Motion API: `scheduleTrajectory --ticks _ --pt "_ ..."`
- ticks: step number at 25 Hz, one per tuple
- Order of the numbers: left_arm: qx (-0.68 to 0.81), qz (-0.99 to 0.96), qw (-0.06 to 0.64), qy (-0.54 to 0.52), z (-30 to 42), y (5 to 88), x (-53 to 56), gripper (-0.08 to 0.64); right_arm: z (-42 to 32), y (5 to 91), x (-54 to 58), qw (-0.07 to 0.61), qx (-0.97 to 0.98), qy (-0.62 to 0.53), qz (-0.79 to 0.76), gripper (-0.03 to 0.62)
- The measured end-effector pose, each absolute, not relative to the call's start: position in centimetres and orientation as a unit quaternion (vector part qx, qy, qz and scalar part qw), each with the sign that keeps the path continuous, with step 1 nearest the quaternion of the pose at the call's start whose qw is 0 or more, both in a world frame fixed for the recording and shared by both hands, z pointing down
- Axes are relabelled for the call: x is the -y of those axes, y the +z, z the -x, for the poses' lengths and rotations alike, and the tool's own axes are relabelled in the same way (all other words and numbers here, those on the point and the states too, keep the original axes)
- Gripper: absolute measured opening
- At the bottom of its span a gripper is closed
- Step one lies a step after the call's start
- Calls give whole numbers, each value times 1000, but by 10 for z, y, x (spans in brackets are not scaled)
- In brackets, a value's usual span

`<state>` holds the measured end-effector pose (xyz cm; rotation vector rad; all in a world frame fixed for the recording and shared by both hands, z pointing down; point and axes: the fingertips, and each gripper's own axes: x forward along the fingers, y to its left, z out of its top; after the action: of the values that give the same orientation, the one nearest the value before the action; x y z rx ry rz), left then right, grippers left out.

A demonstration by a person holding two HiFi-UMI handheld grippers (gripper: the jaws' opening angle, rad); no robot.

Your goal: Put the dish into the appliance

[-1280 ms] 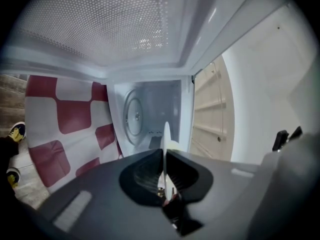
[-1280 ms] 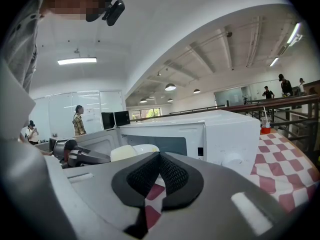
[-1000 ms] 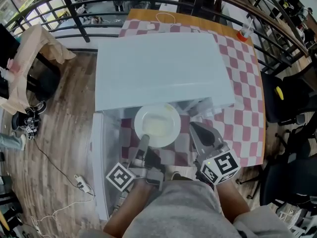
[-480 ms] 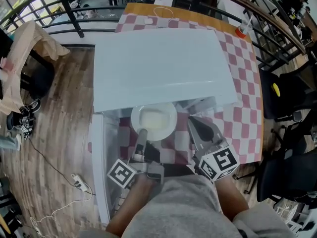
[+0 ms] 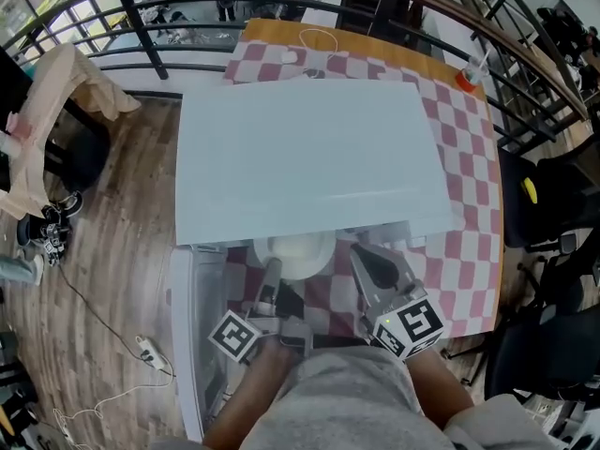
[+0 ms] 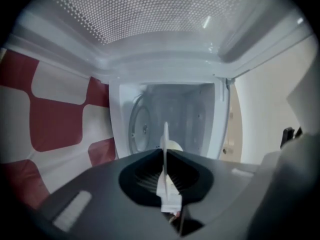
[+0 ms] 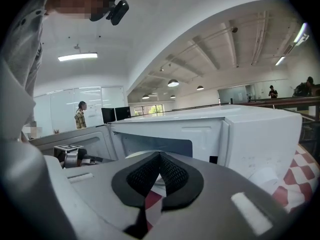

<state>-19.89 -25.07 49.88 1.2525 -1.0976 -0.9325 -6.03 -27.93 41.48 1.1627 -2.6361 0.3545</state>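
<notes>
Left gripper (image 5: 272,270) clamps round white glossy plate (image 5: 298,249) rim, half under boxy white microwave (image 5: 300,157) edge at twelve o'clock; right gripper (image 5: 364,256) closed, empty.

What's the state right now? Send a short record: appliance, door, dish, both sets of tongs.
appliance: white microwave on a checkered tablecloth
door: door open, swung out at the head view's left
dish: white plate, partly under the microwave's top edge, at the cavity mouth
left: left tongs shut on the plate's near rim
right: right tongs shut, nothing between them, to the right of the plate
progress: plate held, not yet released inside
</notes>
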Motion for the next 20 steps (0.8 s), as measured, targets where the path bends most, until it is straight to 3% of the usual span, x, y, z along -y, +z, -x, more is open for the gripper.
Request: scheduleTrajectory --ticks 20 --pt "533 -478 579 -390 210 557 308 23 67 432 285 130 916 130 -357 -2"
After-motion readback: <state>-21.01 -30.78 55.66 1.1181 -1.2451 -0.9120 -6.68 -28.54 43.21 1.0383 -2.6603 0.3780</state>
